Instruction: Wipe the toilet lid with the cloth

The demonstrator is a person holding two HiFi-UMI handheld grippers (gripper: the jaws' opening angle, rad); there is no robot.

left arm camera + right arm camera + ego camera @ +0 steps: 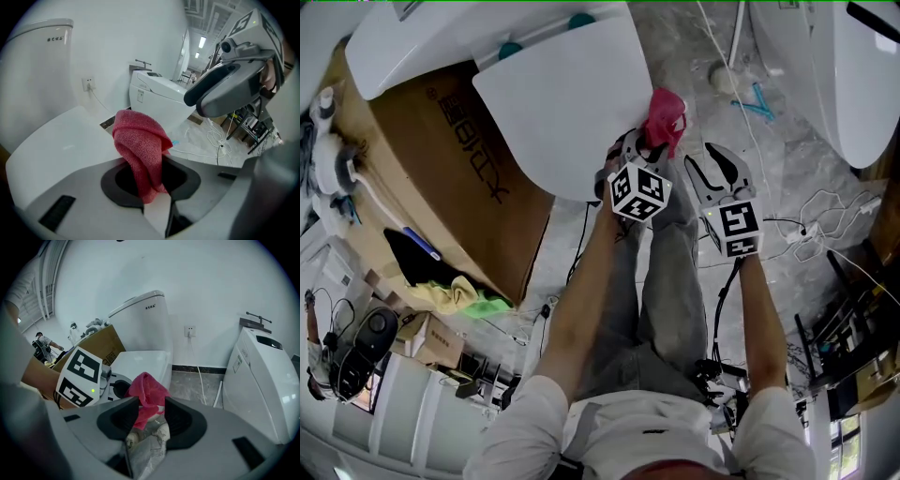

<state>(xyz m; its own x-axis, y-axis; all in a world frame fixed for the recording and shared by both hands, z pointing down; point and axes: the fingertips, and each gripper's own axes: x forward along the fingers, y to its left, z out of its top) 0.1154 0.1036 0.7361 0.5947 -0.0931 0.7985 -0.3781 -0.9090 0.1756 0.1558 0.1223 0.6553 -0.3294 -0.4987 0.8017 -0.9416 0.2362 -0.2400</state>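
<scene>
1. The toilet lid [562,103] was down, its white top bare; a cardboard box [441,159] stood just beside one long side; grey marbled floor [694,66] lay open along the other side, with white cables [825,211] farther out; a second toilet [262,380] stood well apart.
2. The left claw [151,180] was at the lid's front rim, closed tight on the cloth [140,140]; the right claw [150,418] hung just beside it over the floor, jaws apart, holding nothing.
3. The cloth was red-pink, of knitted texture, bunched into folds; it stood out from the left claw's tips near the lid's front corner; contact with the lid could not be determined.
4. Large dark print on the box and small print on the cistern [140,319] were not legible; the cube [639,192] on the left claw bore black-and-white square markers.
</scene>
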